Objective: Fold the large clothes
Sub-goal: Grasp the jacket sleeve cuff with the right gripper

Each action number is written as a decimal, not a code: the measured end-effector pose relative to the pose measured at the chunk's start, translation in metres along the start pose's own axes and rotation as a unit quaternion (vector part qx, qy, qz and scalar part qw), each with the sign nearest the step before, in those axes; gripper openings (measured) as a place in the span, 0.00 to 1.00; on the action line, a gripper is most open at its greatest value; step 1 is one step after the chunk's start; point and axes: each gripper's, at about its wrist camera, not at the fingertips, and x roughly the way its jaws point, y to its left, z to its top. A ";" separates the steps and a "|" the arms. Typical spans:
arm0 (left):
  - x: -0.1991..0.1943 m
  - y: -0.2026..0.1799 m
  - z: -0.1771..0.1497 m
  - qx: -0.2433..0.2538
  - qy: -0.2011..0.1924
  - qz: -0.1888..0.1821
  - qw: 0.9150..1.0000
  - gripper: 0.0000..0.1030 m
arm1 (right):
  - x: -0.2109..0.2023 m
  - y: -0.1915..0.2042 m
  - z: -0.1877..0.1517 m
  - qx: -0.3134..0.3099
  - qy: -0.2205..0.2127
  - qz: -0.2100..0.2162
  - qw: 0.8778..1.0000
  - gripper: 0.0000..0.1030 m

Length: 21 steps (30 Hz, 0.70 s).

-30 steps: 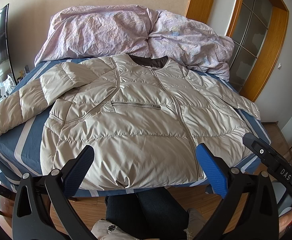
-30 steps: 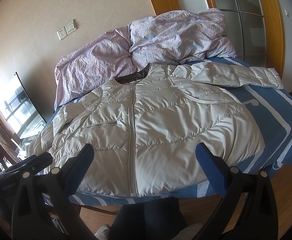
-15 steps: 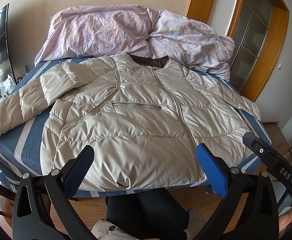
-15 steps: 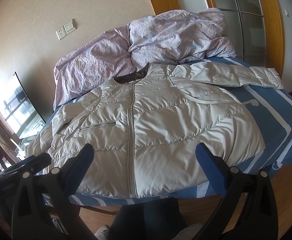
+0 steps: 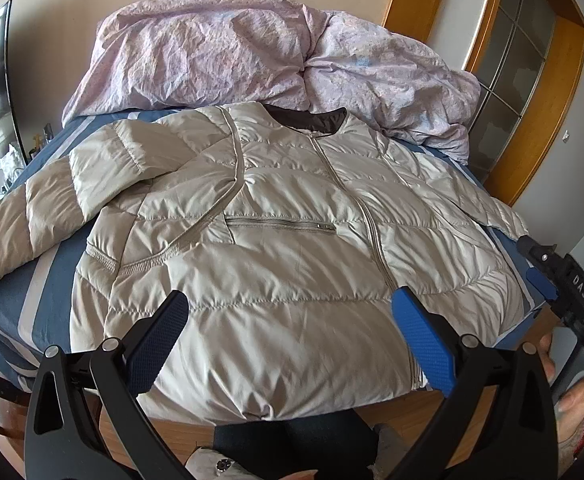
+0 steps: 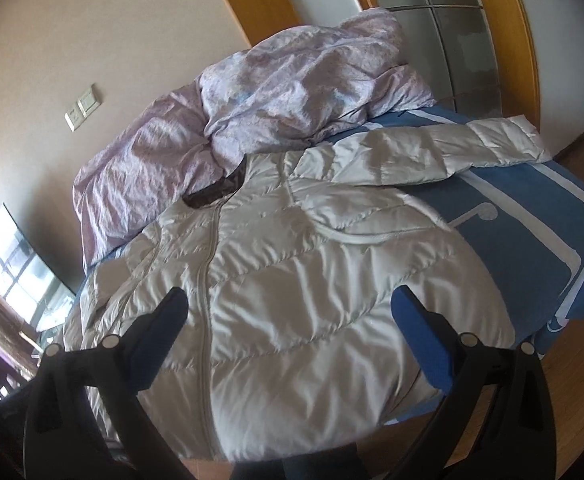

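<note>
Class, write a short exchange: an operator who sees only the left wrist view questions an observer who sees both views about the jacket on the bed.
Operator: Where does the jacket's far sleeve end? It looks squashed from my view.
Observer: It lies stretched out straight across the blue sheet, and its cuff reaches close to the side edge of the bed.
Operator: I only glimpse the right gripper from the side. Is it open?
Observer: Yes, its jaws are spread wide and hold nothing. It is poised at the jacket's hem end.
</note>
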 end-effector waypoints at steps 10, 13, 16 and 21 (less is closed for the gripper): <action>0.048 0.018 0.047 -0.004 0.031 -0.031 0.999 0.99 | 0.043 -0.156 0.094 0.219 0.005 -0.064 0.974 0.96; 0.066 0.022 0.061 -0.008 0.047 -0.048 0.998 0.99 | 0.060 -0.194 0.111 0.257 0.008 -0.096 0.962 0.84; 0.081 0.024 0.073 -0.001 0.052 -0.041 0.998 0.99 | 0.081 -0.234 0.121 0.318 0.023 -0.101 0.942 0.68; 0.099 0.028 0.089 0.002 0.052 -0.022 0.998 0.99 | 0.106 -0.286 0.123 0.407 0.029 -0.100 0.907 0.55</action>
